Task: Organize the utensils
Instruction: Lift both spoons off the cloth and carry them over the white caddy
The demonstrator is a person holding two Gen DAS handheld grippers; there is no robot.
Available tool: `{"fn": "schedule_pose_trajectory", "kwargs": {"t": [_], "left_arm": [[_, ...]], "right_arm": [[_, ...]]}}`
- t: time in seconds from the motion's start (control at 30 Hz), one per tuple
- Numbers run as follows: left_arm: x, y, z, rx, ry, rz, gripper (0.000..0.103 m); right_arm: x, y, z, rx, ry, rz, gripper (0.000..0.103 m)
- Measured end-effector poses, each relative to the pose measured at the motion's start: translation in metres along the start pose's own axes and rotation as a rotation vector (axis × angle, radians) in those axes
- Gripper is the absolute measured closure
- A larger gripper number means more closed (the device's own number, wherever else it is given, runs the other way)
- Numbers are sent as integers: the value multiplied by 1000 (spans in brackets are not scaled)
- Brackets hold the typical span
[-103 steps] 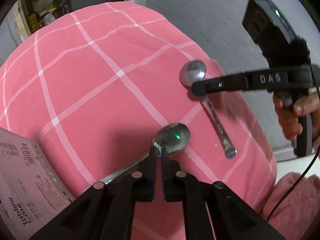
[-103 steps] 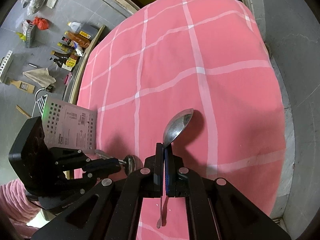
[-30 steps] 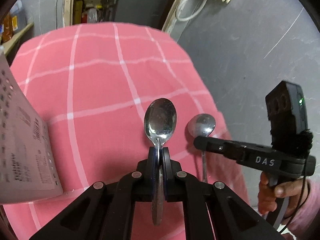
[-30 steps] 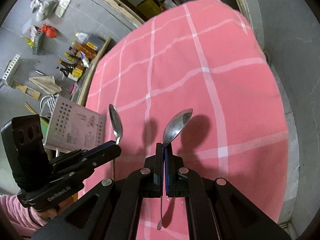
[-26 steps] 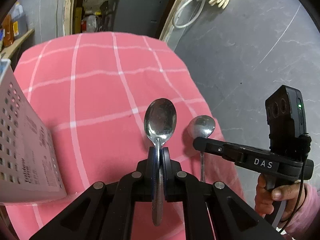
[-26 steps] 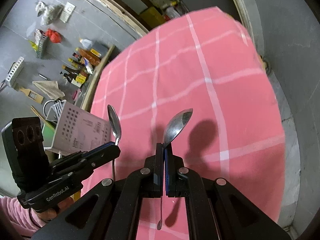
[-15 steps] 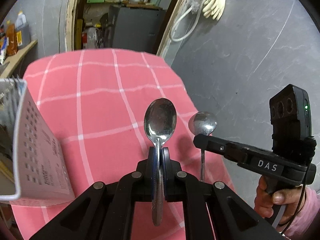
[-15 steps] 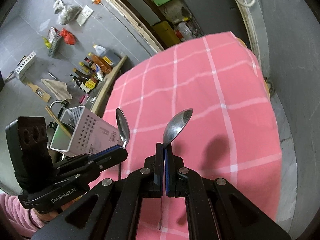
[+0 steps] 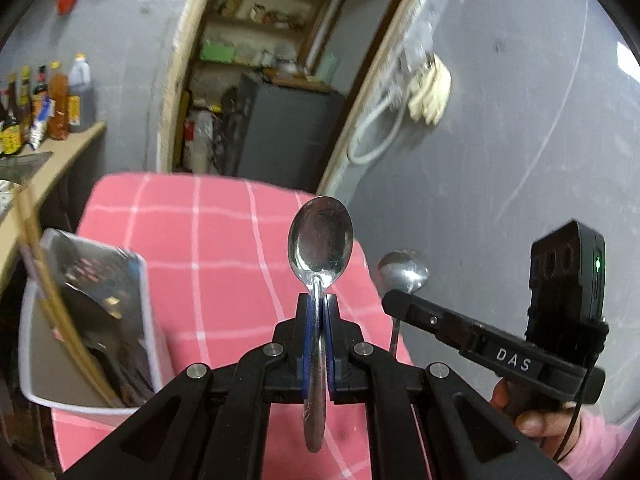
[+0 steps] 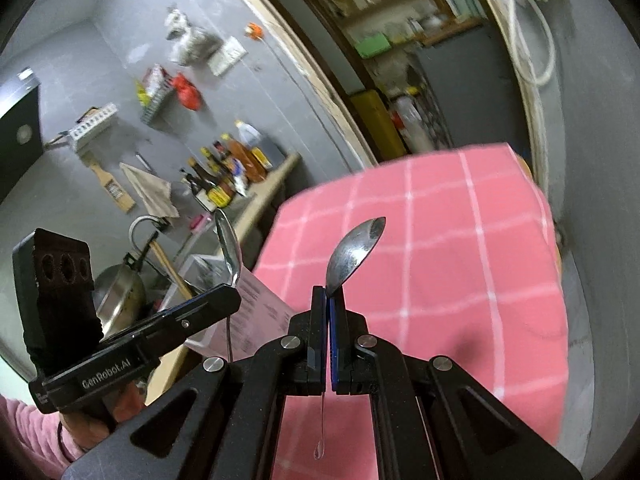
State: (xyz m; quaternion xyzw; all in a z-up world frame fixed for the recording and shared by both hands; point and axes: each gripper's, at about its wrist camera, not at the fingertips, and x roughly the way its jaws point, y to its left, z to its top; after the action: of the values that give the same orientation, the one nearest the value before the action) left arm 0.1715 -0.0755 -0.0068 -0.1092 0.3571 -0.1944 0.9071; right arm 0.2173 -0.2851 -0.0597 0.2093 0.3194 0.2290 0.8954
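- Left spoon (image 9: 320, 240): is sitting clamped at the neck, just below the bowl, in the left gripper (image 9: 319, 320); bowl is pointing up and fwd, handle is hanging down behind the pads.
- Right spoon (image 10: 354, 254): is sitting clamped the same way in the right gripper (image 10: 329, 320); bowl is tilting to the right, thin handle is dangling below the jaws.
- Handling (judgement): both are stiff, light, polished steel, so likely slippery. A neck grip is leaving the long handle free to swing or pivot; a grip nearer mid-handle would prob. be steadier.
- Both spoons are hanging in the air above the pink checked cloth (image 9: 224, 240), not touching it.
- White utensil box (image 9: 86, 320): is standing at the cloth's left edge, holding chopsticks and dark items; it is lying left of and below the left gripper.
- Next (judgement): carry to the box and lower handle-first.
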Motion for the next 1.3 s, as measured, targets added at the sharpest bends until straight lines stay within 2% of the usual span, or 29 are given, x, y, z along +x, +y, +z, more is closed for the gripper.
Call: {"fn": "schedule_pose_trajectory", "kwargs": {"t": [0.23,0.43,0.67,0.8,1.03,1.3], "left_arm": [[-48,23,34,-34,-162,58,97],[-86,49,47,-52,-274,139,97],[-91,79,36,-106,-306,185,97],[-82,93,30,-145,-332,175,97],[-67,114,12,-237,-354,152,97],[-60,112,0,-210,-353,165,97]], "right_arm": [[1,48,33,-77,-102,93,101],[16,92,44,-147,-148,163,101],[44,128,33,-230,-160,177,101],[62,132,28,-250,-154,136,101],[85,120,15,-194,-106,108,101],[97,126,-2,-227,-58,120,101]]}}
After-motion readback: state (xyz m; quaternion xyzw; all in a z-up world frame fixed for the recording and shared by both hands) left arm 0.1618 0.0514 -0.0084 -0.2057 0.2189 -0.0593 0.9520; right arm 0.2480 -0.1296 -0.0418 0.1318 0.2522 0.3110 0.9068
